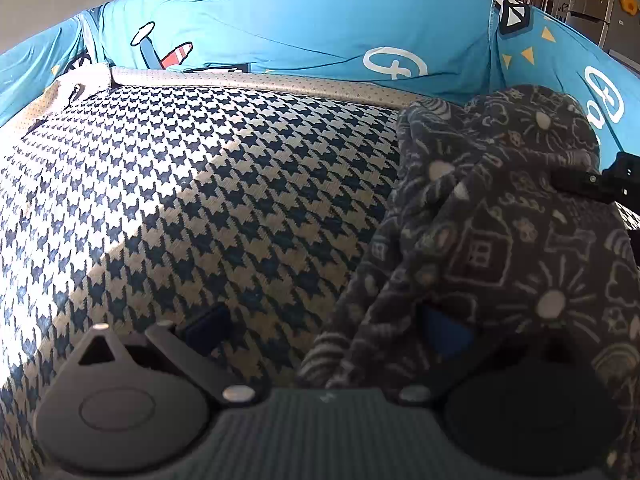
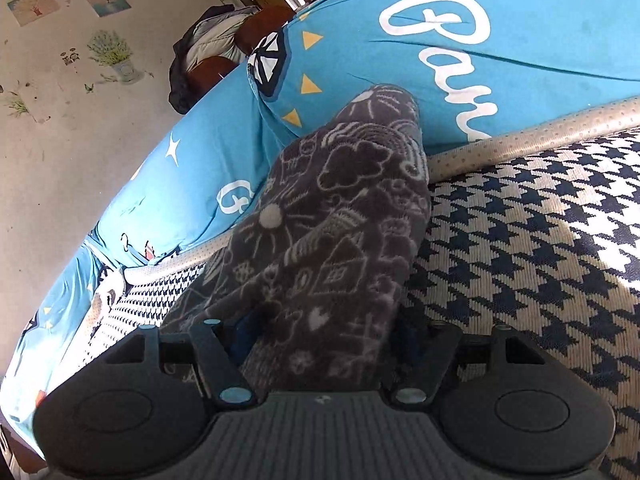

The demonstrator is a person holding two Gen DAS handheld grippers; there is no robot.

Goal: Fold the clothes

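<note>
Both wrist views low, close over houndstooth mat (image 1: 180, 184); share dark garment (image 2: 332, 240).

**Garment on the mat, cushions behind**

The fleece garment (image 1: 492, 216) lies bunched on the woven mat (image 1: 192, 208), toward its right side in the left wrist view. Behind the mat runs its edge band (image 1: 280, 80), and behind that stand the cushions (image 1: 304, 28). In the right wrist view the garment lies between the right gripper's (image 2: 324, 332) fingers, a wall (image 2: 60, 128) beyond the cushions at left.
</note>
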